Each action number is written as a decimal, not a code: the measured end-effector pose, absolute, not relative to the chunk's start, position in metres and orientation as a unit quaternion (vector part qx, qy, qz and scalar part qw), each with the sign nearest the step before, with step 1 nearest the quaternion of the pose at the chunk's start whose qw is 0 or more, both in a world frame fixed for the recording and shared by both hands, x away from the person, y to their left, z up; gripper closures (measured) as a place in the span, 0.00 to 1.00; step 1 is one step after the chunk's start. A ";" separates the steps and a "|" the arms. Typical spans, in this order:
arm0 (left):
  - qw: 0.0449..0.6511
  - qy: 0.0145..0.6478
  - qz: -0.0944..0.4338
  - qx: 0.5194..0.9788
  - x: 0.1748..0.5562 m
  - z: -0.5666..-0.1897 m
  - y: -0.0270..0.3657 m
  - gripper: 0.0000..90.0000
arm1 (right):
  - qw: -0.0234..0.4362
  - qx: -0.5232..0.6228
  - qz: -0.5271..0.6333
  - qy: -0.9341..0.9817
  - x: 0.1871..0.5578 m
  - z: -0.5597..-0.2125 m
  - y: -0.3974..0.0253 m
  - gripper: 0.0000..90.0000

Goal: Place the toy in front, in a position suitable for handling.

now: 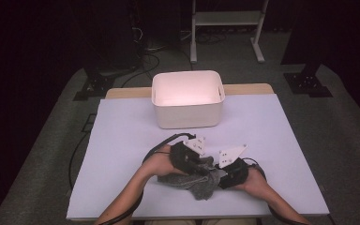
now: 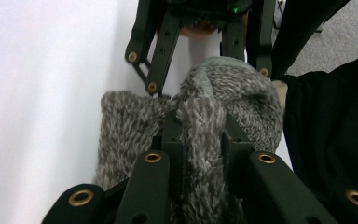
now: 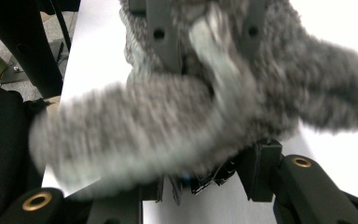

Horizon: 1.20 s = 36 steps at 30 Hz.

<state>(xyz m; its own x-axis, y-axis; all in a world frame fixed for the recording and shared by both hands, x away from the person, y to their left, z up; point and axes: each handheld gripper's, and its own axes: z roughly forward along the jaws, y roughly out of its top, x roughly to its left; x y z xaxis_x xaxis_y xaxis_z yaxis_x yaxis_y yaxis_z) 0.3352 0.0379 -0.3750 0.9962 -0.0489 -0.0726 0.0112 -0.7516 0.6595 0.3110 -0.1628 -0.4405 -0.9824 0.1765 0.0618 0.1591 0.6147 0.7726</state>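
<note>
High view first: nearest the table's front edge, a grey fuzzy sock [image 1: 201, 180] lies bunched on the white table cover [image 1: 122, 154], between the person's two hands. The left gripper [image 1: 198, 165] comes in from the left and the right gripper [image 1: 221, 177] from the right, both meeting at the sock, each with a grey three-cornered plate on top and a cable trailing back along the forearm.

Left gripper view shows its own two black jaws drawn close together with a ridge of the sock [image 2: 200, 135] pinched between them; the other gripper's jaws stand just beyond, at the sock's far end. Right gripper view is blurred, but the sock [image 3: 177, 116] drapes over its jaws, which lie under the fabric and seem to bite on it; the sock's two lobes hang out to either side.

Farther back, well apart from the hands, a white plastic bin [image 1: 187, 117] stands upright near the table's far edge. Its inside glows pale pink under the light, and nothing can be made out in it. Beyond the table, a white frame [image 1: 227, 18] stands on the grey carpet.
</note>
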 end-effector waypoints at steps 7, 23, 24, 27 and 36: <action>0.347 0.014 -0.028 0.937 0.335 -0.374 0.068 0.85 | 0.011 0.093 0.428 0.899 0.311 -0.440 -0.163 0.63; 0.361 0.074 -0.008 0.929 0.331 -0.374 0.132 0.85 | 0.010 0.093 0.429 0.899 0.311 -0.441 -0.163 0.63; 0.362 0.074 -0.007 0.929 0.331 -0.374 0.134 0.85 | 0.010 0.093 0.429 0.899 0.311 -0.441 -0.163 0.63; 0.367 0.079 -0.008 0.927 0.331 -0.374 0.137 0.85 | 0.009 0.092 0.429 0.899 0.311 -0.441 -0.163 0.63; 0.376 0.051 -0.008 0.925 0.331 -0.370 0.109 0.85 | 0.010 0.093 0.428 0.899 0.311 -0.441 -0.163 0.63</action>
<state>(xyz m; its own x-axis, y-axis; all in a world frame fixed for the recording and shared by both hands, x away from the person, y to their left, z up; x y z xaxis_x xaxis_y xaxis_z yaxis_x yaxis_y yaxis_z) 0.3311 0.1090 -0.3704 0.9946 0.0888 -0.0539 0.1012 -0.7123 0.6945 0.3113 -0.1626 -0.4408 -0.9824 0.1761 0.0619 0.1590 0.6155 0.7719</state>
